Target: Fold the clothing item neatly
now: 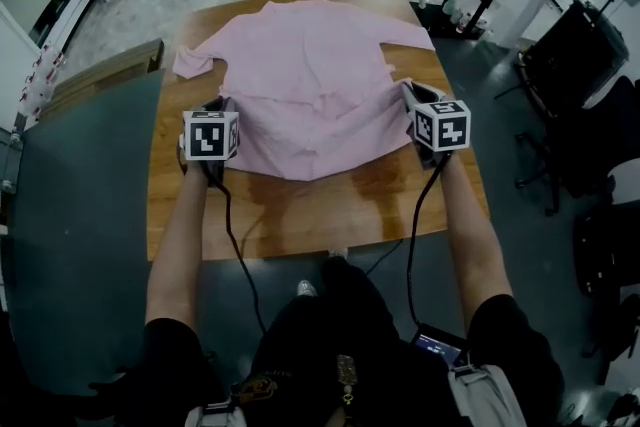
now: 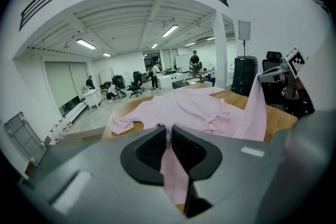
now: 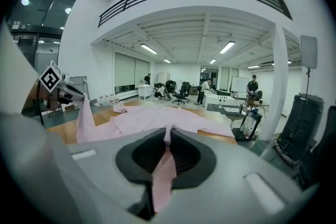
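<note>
Jaws of the left gripper and right gripper each pinch the pink shirt's near hem, lifted above the wooden table; collar end lies flat.

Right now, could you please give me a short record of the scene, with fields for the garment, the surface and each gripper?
garment: pink shirt, far part lying flat, near hem raised off the surface
surface: wooden table
left gripper: jaws shut on the hem at its left corner
right gripper: jaws shut on the hem at its right corner
fold: hem not yet laid over the far part
</note>
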Action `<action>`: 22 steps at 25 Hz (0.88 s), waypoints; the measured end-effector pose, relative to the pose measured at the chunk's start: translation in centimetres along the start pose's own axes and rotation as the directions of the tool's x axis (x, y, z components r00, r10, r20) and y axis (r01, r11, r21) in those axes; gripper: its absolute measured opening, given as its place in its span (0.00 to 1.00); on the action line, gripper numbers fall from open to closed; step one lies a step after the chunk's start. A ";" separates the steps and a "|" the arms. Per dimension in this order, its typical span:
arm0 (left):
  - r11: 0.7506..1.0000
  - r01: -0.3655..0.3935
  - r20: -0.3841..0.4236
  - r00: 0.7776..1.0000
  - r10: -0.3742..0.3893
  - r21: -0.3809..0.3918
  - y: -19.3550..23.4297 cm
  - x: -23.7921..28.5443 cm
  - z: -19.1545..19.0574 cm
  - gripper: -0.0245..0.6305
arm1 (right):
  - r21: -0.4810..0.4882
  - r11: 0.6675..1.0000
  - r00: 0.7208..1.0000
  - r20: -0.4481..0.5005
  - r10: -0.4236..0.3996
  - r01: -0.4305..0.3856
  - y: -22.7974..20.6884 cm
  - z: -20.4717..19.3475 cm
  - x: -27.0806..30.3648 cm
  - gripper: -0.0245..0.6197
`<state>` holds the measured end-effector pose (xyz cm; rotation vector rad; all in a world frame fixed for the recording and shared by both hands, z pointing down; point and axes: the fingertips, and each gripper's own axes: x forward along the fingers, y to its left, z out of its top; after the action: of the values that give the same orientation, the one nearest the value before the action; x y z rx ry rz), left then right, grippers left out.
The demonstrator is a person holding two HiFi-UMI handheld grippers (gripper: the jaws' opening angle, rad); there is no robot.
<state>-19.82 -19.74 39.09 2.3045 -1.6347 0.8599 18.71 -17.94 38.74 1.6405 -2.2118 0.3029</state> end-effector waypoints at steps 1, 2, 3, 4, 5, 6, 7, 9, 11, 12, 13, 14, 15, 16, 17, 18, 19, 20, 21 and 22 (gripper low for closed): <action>1.000 -0.013 -0.010 1.000 0.013 -0.005 0.5 0.9 0.1 0.10 | 0.008 1.000 1.000 0.002 0.003 -0.003 -0.7 0.0 0.9 0.08; 1.000 -0.026 -0.024 0.999 0.026 -0.011 0.9 1.8 0.1 0.10 | 0.017 1.000 1.000 0.001 0.007 -0.007 -1.5 -0.1 1.8 0.08; 0.999 -0.039 -0.041 0.998 0.039 -0.018 1.4 2.7 -0.1 0.10 | 0.026 1.000 1.000 -0.002 0.011 -0.011 -2.2 -0.3 2.7 0.08; 0.998 -0.054 -0.057 0.997 0.052 -0.023 1.9 3.6 -0.2 0.10 | 0.037 0.999 1.000 -0.006 0.015 -0.015 -2.9 -0.5 3.6 0.08; 0.997 -0.068 -0.074 0.995 0.066 -0.027 2.4 4.5 -0.4 0.10 | 0.047 0.999 1.000 -0.012 0.020 -0.020 -3.6 -0.7 4.6 0.08; 0.996 -0.082 -0.092 0.993 0.079 -0.033 2.8 5.3 -0.6 0.10 | 0.055 0.998 0.999 -0.020 0.026 -0.025 -4.2 -1.0 5.5 0.08; 0.995 -0.096 -0.110 0.990 0.091 -0.039 3.2 6.0 -0.9 0.10 | 0.060 0.998 0.999 -0.030 0.033 -0.031 -4.7 -1.2 6.4 0.08; 0.992 -0.121 -0.145 0.983 0.113 -0.044 4.0 7.4 -1.4 0.10 | 0.063 0.997 0.998 -0.048 0.044 -0.041 -5.5 -1.7 8.1 0.08; 0.989 -0.143 -0.176 0.975 0.133 -0.045 4.8 8.7 -2.2 0.10 | 0.069 0.997 0.996 -0.071 0.049 -0.044 -6.2 -2.3 9.7 0.08; 0.987 -0.153 -0.194 0.971 0.141 -0.047 5.2 9.3 -2.7 0.10 | 0.073 0.996 0.995 -0.085 0.049 -0.042 -6.6 -2.8 10.4 0.08; 0.986 -0.161 -0.213 0.966 0.147 -0.050 5.5 9.8 -3.4 0.10 | 0.078 0.996 0.994 -0.102 0.047 -0.039 -6.9 -3.4 11.0 0.08; 0.984 -0.168 -0.231 0.961 0.151 -0.053 5.9 10.4 -4.1 0.10 | 0.082 0.996 0.992 -0.120 0.044 -0.034 -7.3 -4.0 11.6 0.08; 0.983 -0.173 -0.249 0.956 0.154 -0.056 6.3 10.9 -4.8 0.10 | 0.085 0.996 0.989 -0.139 0.042 -0.030 -7.6 -4.7 12.1 0.08; 0.982 -0.177 -0.266 0.951 0.156 -0.058 6.7 11.4 -5.5 0.10 | 0.087 0.996 0.987 -0.158 0.040 -0.027 -7.9 -5.4 12.7 0.08; 0.982 -0.179 -0.280 0.947 0.157 -0.056 7.0 12.0 -6.0 0.10 | 0.088 0.996 0.984 -0.175 0.038 -0.023 -8.2 -6.0 13.3 0.08; 0.982 -0.179 -0.291 0.944 0.156 -0.053 7.3 12.5 -6.4 0.10 | 0.089 0.996 0.981 -0.191 0.035 -0.018 -8.4 -6.5 13.8 0.08; 0.983 -0.177 -0.301 0.941 0.154 -0.050 7.6 13.1 -6.8 0.10 | 0.091 0.996 0.978 -0.207 0.029 -0.011 -8.7 -7.1 14.3 0.08; 0.983 -0.175 -0.312 0.938 0.151 -0.049 7.7 13.7 -7.3 0.10 | 0.093 0.996 0.975 -0.223 0.024 -0.003 -9.0 -7.6 14.7 0.08; 0.983 -0.175 -0.326 0.934 0.148 -0.054 7.9 14.2 -7.9 0.10 | 0.095 0.995 0.971 -0.239 0.018 0.005 -9.2 -8.2 15.1 0.08; 0.982 -0.176 -0.343 0.928 0.144 -0.064 8.1 14.6 -8.7 0.10 | 0.097 0.995 0.966 -0.257 0.011 0.015 -9.5 -8.9 15.5 0.08</action>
<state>-26.90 -30.49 52.86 1.8543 -1.6823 1.1161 25.24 -30.90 52.77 1.5536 -2.0288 0.5981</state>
